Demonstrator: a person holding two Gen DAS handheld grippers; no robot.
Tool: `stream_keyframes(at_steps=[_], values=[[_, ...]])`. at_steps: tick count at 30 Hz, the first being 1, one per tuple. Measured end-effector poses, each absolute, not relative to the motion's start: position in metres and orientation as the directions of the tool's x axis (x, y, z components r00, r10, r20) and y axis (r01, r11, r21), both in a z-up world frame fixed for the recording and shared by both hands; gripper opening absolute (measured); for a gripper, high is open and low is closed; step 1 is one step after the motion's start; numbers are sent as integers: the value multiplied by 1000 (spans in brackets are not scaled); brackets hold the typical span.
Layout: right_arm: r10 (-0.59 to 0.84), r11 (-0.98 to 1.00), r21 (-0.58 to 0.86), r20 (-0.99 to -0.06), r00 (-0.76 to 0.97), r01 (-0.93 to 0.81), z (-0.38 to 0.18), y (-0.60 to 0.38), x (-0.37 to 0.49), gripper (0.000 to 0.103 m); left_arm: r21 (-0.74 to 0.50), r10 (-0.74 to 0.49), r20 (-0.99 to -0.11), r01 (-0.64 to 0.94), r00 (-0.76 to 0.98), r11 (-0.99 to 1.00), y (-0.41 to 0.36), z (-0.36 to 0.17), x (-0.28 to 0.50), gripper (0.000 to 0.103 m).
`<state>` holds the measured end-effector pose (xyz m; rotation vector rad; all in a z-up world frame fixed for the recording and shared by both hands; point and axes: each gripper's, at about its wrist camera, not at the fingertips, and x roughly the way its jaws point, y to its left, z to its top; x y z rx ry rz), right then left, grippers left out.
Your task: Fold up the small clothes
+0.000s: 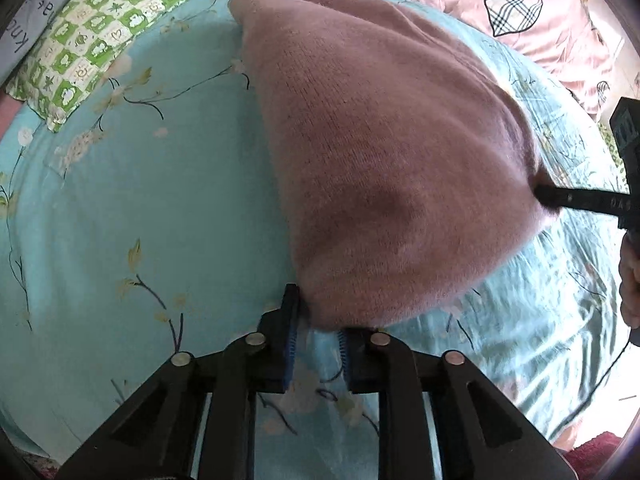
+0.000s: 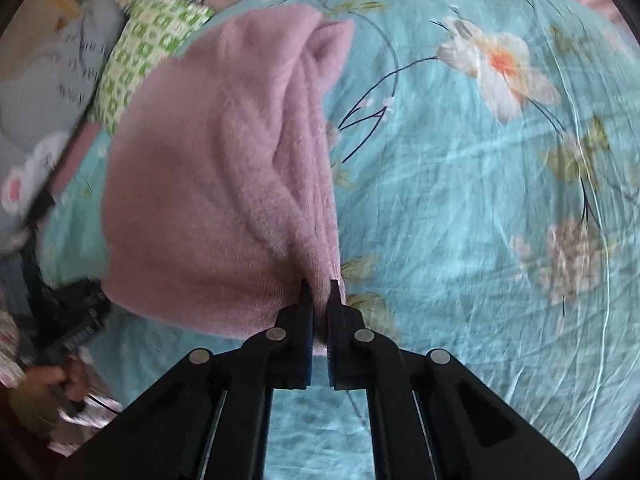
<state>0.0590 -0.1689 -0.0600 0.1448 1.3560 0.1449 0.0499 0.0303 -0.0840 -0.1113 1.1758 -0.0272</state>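
Observation:
A mauve knitted garment [image 1: 380, 152] hangs lifted above the turquoise flowered bedsheet [image 1: 140, 200]. My left gripper [image 1: 318, 320] is open, its jaws apart with blue pads showing, and the garment's near corner rests just over the fingertips. My right gripper [image 2: 320, 292] is shut on the garment's [image 2: 208, 184] near edge, which bunches into folds between the fingers. The right gripper also shows in the left wrist view [image 1: 560, 200], pinching the garment's right corner. The left gripper shows blurred at the lower left of the right wrist view [image 2: 76, 320].
A green-and-white checked cloth [image 1: 96, 36] lies at the sheet's far left, next to grey printed fabric [image 1: 36, 20]. A pink quilt with plaid hearts [image 1: 512, 4] lies beyond the sheet. The checked cloth also shows in the right wrist view [image 2: 148, 48].

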Motion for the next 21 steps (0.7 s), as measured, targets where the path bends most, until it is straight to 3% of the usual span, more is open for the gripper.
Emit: stream_keyframes(at_steps=[4, 12, 16, 21], values=[[191, 980, 197, -958, 214, 8, -38, -172, 56, 22, -115, -110, -926, 7, 362, 993, 37, -68, 39, 24], [278, 954, 299, -891, 359, 3, 11, -160, 86, 22, -300, -260, -832, -3, 490, 954, 54, -8, 55, 30], [354, 927, 374, -860, 367, -18, -2, -134, 128, 22, -392, -327, -797, -24, 508, 919, 57, -11, 98, 30], [315, 936, 346, -906, 281, 66, -48, -128, 160, 20, -419, -358, -806, -27, 471, 908, 43, -40, 117, 30]])
